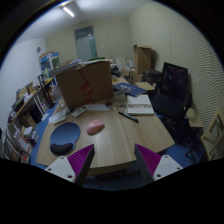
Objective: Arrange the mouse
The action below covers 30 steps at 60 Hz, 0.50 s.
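A pink mouse (96, 128) lies on the light wooden table (115, 145), just right of a round dark blue mouse pad (65, 134). My gripper (112, 160) is open and empty, held well back from the table's near edge, with its purple pads (83, 160) spread wide. The mouse is far beyond the fingers, a little left of the gap between them.
A large cardboard box (84, 82) stands at the table's far side. A book or pad (139, 105) and a pen (127, 116) lie to the right. A dark office chair (172, 95) stands right of the table; shelves and clutter line the left wall.
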Tool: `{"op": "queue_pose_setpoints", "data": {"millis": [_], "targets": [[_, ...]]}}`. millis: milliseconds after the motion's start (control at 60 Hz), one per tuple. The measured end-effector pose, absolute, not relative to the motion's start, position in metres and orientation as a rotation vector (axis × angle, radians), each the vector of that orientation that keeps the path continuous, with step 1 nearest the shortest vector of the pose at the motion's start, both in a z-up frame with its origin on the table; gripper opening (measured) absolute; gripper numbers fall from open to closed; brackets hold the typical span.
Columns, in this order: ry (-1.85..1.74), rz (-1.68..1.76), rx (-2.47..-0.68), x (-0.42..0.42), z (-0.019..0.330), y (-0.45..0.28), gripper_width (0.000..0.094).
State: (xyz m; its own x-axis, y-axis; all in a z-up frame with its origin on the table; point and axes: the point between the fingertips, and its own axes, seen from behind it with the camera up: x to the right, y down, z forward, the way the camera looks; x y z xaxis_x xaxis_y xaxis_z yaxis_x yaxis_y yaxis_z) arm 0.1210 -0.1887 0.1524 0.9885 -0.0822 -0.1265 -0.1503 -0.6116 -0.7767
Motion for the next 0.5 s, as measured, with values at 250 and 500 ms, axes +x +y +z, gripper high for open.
{"op": "queue_pose_setpoints", "data": {"millis": [250, 500], "targets": [[0.052, 0.163, -2.262, 0.094, 0.129, -0.148, 0.0823], [-0.048, 0.233, -2.316, 0.040, 0.060, -0.092, 0.0834]]}}
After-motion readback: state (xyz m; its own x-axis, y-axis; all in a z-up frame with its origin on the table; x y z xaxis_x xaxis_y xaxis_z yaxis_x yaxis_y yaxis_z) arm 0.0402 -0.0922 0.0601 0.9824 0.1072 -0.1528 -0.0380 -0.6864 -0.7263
